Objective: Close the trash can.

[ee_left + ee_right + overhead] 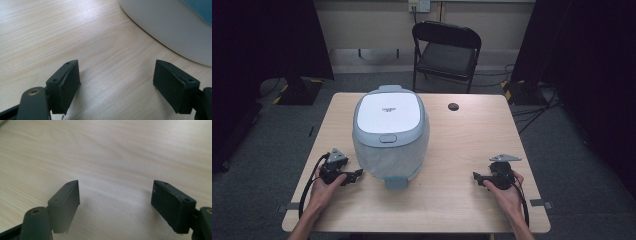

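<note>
Rounded grey-and-white rice cooker [389, 135], smooth plastic, flat white lid closed, sits left of centre on the pale wood-grain table [462, 145]. Left hand-held gripper [357, 175], matte black, jaws spread wide with nothing between, just beside the cooker's lower left wall. Right hand-held gripper [475, 176] likewise released, well apart on bare wood. Black folding chair [446, 47] behind.

The left tool [117, 75] hangs wide open over the wooden table [50, 37], with the white cooker [170, 27] just beyond it.
</note>
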Available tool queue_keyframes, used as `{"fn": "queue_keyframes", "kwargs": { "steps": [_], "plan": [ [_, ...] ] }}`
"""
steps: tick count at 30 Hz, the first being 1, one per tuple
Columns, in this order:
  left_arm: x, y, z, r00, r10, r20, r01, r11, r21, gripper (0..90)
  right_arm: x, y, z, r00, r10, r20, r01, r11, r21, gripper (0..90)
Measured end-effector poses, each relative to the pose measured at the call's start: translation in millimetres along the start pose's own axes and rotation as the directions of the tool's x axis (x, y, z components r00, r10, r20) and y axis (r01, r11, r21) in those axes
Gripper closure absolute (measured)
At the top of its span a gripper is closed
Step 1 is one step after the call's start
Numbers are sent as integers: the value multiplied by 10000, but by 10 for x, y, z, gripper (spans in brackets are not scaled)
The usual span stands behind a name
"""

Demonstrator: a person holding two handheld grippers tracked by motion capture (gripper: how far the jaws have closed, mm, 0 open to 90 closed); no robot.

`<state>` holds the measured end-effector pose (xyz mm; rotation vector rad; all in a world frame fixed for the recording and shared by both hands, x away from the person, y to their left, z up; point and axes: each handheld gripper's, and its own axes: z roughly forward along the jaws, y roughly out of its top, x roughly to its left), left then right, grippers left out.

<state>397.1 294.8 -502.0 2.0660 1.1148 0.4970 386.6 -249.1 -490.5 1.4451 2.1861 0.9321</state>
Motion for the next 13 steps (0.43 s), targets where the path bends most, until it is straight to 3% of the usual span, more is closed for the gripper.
{"fn": "queue_keyframes", "kwargs": {
  "steps": [5, 13],
  "plan": [
    [1, 0, 2, 10000, -5, 19, 5, 10000, -10, 209, 0, -82, 24, 9971, -361, 665, 395, 9980, -500, 203],
    [2, 0, 1, 10000, 13, 25, -13, 10000, -3, 208, -1, -102, 32, 9970, -333, 704, 382, 9969, -688, 193]
  ]
}}
